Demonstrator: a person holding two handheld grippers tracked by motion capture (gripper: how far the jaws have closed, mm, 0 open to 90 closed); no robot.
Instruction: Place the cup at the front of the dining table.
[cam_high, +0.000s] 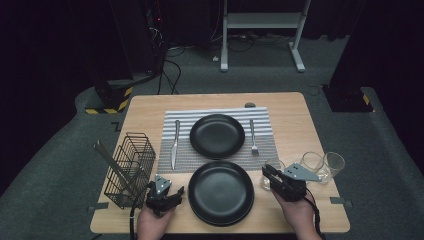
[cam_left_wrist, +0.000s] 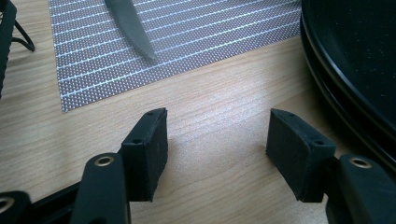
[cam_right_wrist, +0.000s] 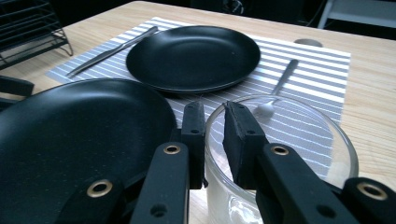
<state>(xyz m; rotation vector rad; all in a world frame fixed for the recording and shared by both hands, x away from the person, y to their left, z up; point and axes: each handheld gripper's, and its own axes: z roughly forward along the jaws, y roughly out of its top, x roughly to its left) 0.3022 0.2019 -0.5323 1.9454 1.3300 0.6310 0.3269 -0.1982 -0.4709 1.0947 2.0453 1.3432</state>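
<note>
High view: the right hand-held gripper (cam_high: 270, 175) sits at the near right of the bench (cam_high: 290, 107), its jaws on a glass (cam_high: 266, 182) just right of the near plate (cam_high: 221, 192). The left hand-held gripper (cam_high: 176, 192) rests near left, between the wire basket (cam_high: 130, 167) and that plate.

Left gripper view: the jaws stand well apart over bare wood, gripping nothing; the knife (cam_left_wrist: 130, 28) lies on the mat (cam_left_wrist: 196, 37) beyond.

Right gripper view: the jaws pinch the glass's near rim, one pad outside, one inside.
</note>
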